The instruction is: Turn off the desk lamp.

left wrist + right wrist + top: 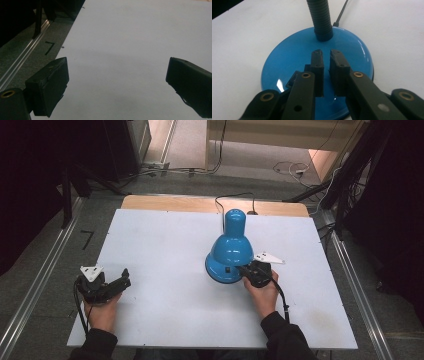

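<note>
A blue desk lamp (230,246) stands right of the middle of the white table (160,245), its shade bent down over its round base (284,57). A black ribbed neck (320,17) rises from the back of the base. My right gripper (247,270) reaches in from the front right; in the right gripper view its tips (326,53) hover just over the base beside a black rocker switch (294,78). A narrow gap parts the jaws and nothing is between them. My left gripper (122,280) rests at the table's front left, jaws wide apart (117,72) over bare tabletop.
The lamp's black cord (235,197) runs off the far edge over a wooden strip (175,202). Metal floor rails (40,280) flank the table on both sides. Loose cables lie on the floor beyond the far edge.
</note>
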`<state>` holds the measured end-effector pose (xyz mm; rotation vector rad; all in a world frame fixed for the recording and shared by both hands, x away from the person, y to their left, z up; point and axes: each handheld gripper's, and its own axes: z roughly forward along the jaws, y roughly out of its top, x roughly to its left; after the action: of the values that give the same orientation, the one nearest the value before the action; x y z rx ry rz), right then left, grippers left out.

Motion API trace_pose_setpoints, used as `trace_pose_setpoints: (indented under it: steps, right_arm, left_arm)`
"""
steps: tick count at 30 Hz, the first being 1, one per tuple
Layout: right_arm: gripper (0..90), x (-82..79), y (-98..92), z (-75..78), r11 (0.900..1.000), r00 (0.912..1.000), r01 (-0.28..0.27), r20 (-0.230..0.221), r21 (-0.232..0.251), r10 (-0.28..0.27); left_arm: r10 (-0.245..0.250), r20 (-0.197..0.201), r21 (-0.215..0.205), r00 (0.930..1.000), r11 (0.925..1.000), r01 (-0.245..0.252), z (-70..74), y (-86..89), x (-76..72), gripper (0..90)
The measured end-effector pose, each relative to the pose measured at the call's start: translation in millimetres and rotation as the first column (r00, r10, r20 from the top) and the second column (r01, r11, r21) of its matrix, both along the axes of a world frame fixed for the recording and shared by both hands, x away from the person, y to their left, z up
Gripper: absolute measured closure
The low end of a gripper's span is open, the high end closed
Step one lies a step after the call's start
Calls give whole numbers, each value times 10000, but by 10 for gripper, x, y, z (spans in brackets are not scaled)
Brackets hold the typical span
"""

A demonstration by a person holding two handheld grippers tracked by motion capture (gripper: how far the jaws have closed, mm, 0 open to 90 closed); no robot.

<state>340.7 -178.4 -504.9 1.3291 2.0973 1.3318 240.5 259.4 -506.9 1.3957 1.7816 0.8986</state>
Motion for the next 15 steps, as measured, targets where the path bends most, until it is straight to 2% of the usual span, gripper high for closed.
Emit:
trace_pose_setpoints:
  steps: [2,3,5,9,15]
  right_arm:
    - [725,3,-8,3,10000,10000,9,-24,63,-9]
    - [675,1,-15,9,9999,10000,-21,-62,123,22]
    - [629,-1,-18,16,9998,9999,-75,-88,201,77]
    - [497,4,-29,20,9999,10000,-4,-24,114,4]
    - [332,16,-73,31,9998,9996,185,-226,-30,-185]
  left_arm:
    - [-1,1,16,10000,10000,1,-2,-2,2,54]
    - [-26,-18,15,10000,10000,26,-3,-4,4,54]
    - [-23,-15,12,10000,10000,23,-3,-5,5,54]
    - [-30,-10,20,10000,10000,30,-1,-4,4,54]
    - [-46,2,-11,10000,10000,46,-1,-3,4,54]
